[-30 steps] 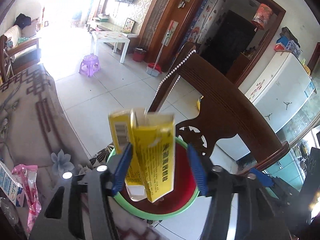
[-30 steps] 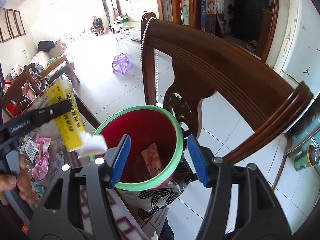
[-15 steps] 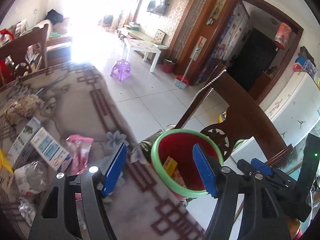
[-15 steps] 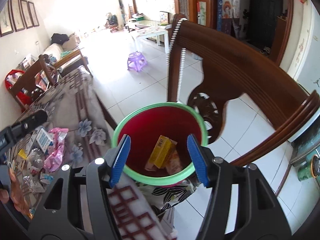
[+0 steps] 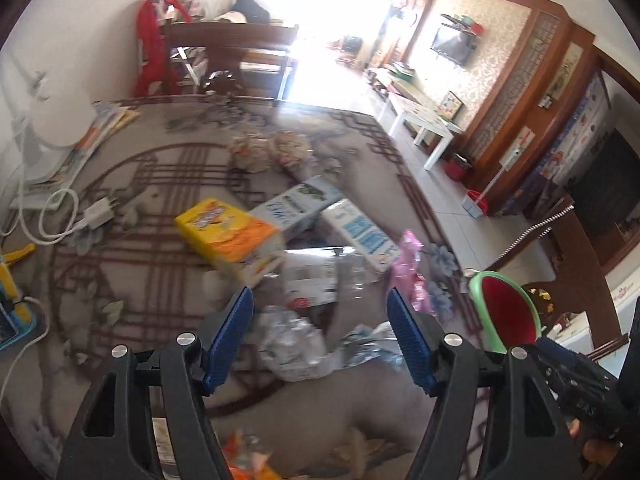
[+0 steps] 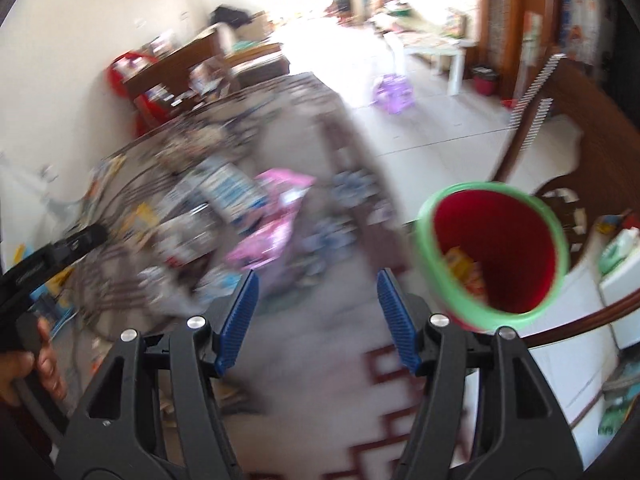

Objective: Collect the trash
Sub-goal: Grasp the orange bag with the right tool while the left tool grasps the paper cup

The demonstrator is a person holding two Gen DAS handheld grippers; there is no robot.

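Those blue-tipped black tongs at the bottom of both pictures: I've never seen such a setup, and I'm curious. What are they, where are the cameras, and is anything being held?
They are two hand-held grippers, one in each of a person's hands, each with a wide-angle camera looking along its two fingers. One picture is from the left gripper, the other, blurred, from the right gripper. In each you also glimpse the other tool at the picture's edge.

Both grippers are open and hold nothing. Below lies a table in a patterned cloth, littered with trash: a yellow box, two white-and-blue cartons, a pink wrapper, crumpled clear plastic. Beside the table stands a red bin with a green rim; something yellow lies inside it.
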